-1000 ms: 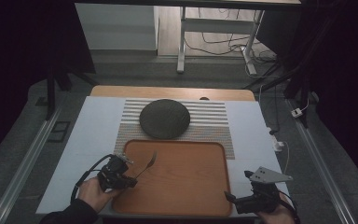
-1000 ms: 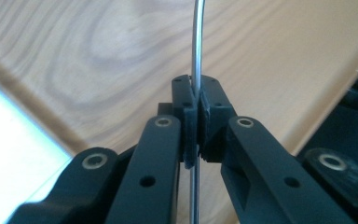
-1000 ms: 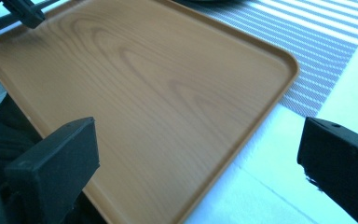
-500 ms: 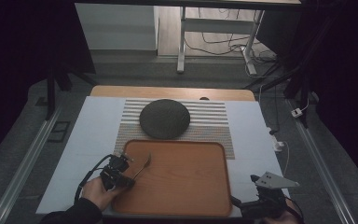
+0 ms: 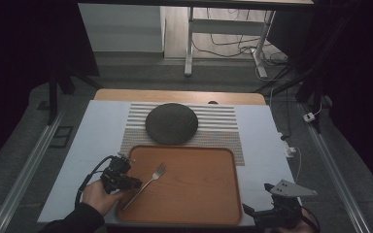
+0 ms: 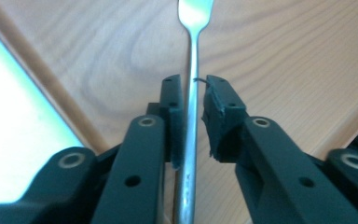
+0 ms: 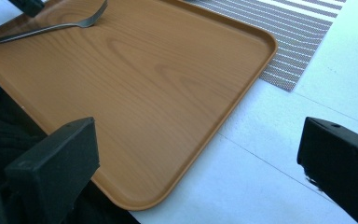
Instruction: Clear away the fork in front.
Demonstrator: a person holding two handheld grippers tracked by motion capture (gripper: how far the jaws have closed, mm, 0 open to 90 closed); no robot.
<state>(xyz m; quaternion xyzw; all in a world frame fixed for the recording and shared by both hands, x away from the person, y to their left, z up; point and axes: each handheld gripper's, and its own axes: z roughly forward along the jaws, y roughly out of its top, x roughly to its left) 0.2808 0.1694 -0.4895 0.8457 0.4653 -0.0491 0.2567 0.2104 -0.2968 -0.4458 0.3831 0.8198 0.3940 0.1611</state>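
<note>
Now: fork on tray, left gripper's jaws slightly apart around its handle.

High view: wooden tray [image 5: 189,187] low centre holds one fork [image 5: 148,183], lying diagonally at the tray's left part; left gripper [image 5: 133,183] sits at the handle end. Dark round plate [image 5: 171,123] rests bare on a striped mat [image 5: 223,128], above the tray. White table [image 5: 94,141]; dim room, desk legs and cables beyond. Right gripper [image 5: 247,209] at lower right, lower in frame than 1.0 s ago; fork now flat, tines further right.
Left gripper view: handle runs up between the jaws, touching the left pad, a gap at the right.
Right gripper view: jaws wide apart, holding nothing; tray corner between them, fork [image 7: 51,27] upper left.
</note>
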